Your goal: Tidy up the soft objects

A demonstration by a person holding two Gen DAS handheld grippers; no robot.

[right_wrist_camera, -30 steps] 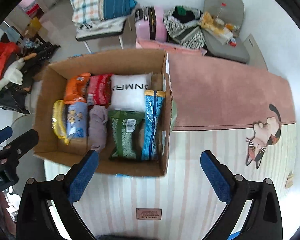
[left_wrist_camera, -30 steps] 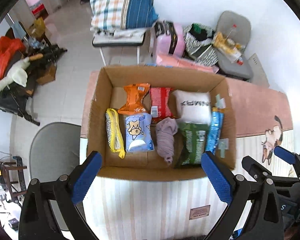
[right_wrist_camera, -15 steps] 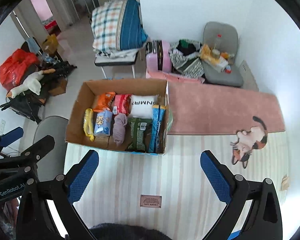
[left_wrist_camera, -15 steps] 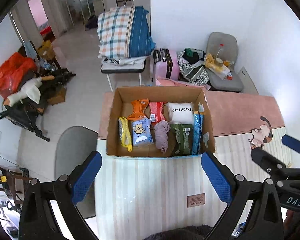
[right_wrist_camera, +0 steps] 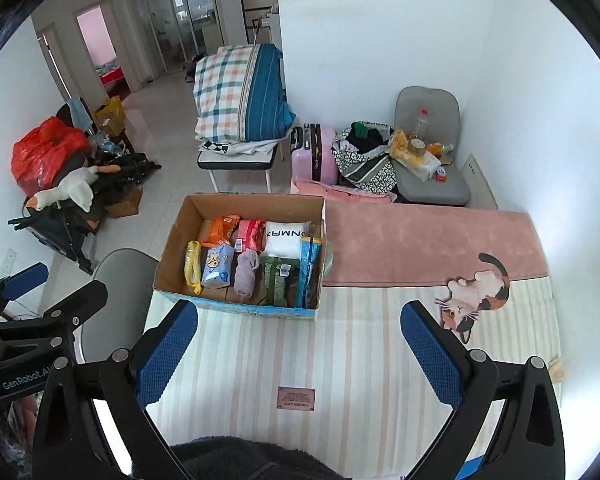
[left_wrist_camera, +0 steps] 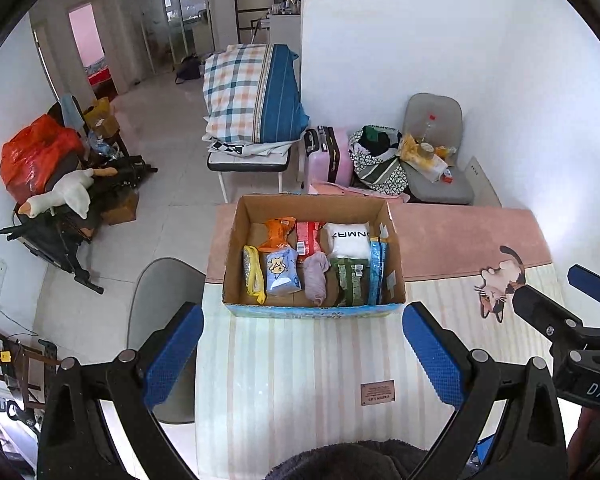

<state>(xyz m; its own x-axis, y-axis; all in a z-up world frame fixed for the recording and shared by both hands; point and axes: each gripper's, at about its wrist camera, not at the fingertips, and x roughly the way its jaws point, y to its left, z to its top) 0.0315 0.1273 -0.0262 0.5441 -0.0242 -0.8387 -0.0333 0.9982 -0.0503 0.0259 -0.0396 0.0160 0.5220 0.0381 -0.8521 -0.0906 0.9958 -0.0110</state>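
Two grippers, left (left_wrist_camera: 300, 356) and right (right_wrist_camera: 298, 350), both spread wide and holding nothing, hang above the striped mat (left_wrist_camera: 300, 360), well back from the box (left_wrist_camera: 236, 240). Box sits on the mat's far part. Inside, side by side: yellow pack (left_wrist_camera: 251, 272), blue pack (left_wrist_camera: 282, 272), rolled cloth (left_wrist_camera: 315, 280), green pack (left_wrist_camera: 350, 282), white pillow (left_wrist_camera: 350, 238).

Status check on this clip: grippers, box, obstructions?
Left gripper open, empty. Right gripper open, empty. Box packed, on mat. Nothing in the way.
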